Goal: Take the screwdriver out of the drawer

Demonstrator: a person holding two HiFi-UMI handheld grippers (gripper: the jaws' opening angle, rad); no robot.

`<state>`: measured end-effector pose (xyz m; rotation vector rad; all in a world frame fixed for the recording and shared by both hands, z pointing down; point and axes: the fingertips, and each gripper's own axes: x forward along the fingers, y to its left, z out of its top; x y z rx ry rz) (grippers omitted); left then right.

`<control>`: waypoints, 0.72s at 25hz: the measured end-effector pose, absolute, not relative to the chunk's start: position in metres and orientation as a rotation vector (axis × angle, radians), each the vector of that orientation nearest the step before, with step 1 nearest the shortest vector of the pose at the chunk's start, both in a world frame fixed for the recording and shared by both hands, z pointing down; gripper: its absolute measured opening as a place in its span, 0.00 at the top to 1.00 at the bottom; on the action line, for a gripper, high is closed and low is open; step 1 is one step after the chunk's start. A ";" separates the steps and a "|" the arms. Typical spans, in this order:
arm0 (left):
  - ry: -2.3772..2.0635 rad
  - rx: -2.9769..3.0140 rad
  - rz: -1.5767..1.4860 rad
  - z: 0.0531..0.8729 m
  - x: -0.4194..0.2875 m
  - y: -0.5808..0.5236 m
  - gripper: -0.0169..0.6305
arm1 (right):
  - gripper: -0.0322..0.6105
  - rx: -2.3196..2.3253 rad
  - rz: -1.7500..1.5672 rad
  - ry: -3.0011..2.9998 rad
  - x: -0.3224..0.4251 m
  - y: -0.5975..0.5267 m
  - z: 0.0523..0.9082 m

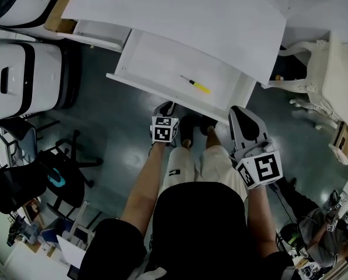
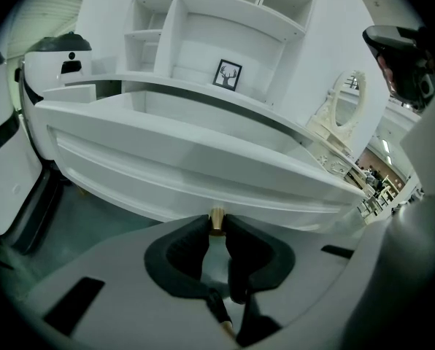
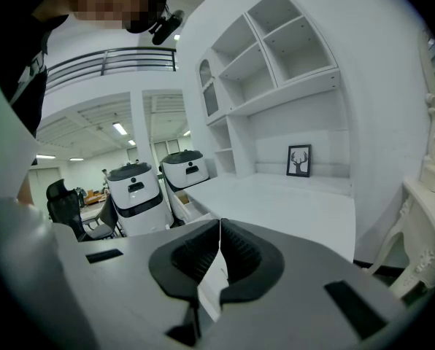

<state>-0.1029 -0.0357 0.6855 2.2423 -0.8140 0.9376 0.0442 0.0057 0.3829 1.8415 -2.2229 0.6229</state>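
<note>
Looks like the end of opening the drawer (image 1: 139, 81), left hand-held gripper (image 1: 164, 108) clamped on its brass knob (image 2: 217, 217). Right hand-held gripper (image 1: 242, 114) pinched shut on nothing (free to reach). Calls next for reaching up-frame to the screwdriver (image 1: 194, 83) in the drawer's right half, mid-frame. Lies diagonally: yellow handle lower right, tip upper left.

The right gripper (image 3: 219, 230) has its jaws closed together, nothing between them; beyond lies a white bench (image 3: 290, 204); a framed antler picture (image 3: 299, 160) leans against the wall below open shelves (image 3: 276, 49); two white machines (image 3: 134, 192) stand at left.
</note>
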 end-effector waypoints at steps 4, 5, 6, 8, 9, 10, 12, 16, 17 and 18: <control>-0.812 2.248 0.938 0.685 -0.108 -0.032 0.85 | 0.92 1.849 0.611 -2.219 0.042 0.010 0.379; -0.812 2.247 0.937 0.685 -0.108 -0.031 0.85 | 0.92 1.851 0.609 -2.218 0.042 0.011 0.378; -0.812 2.245 0.936 0.686 -0.108 -0.030 0.85 | 0.92 1.852 0.607 -2.217 0.042 0.013 0.378; -0.810 2.242 0.937 0.686 -0.109 -0.029 0.85 | 0.92 1.850 0.604 -2.216 0.042 0.015 0.377; -0.808 2.241 0.942 0.685 -0.109 -0.029 0.85 | 0.92 1.850 0.603 -2.215 0.041 0.015 0.376; -0.805 2.243 0.949 0.684 -0.109 -0.029 0.85 | 0.92 1.850 0.601 -2.214 0.041 0.016 0.375; -0.799 2.245 0.960 0.683 -0.111 -0.028 0.85 | 0.92 1.853 0.598 -2.213 0.041 0.016 0.372; -0.793 2.260 0.970 0.676 -0.114 -0.025 0.83 | 0.92 1.859 0.583 -2.216 0.041 0.017 0.366; -0.796 2.265 0.967 0.672 -0.115 -0.025 0.83 | 0.92 1.859 0.580 -2.217 0.041 0.018 0.365; -0.800 2.271 0.960 0.668 -0.116 -0.024 0.83 | 0.92 1.859 0.575 -2.220 0.040 0.018 0.363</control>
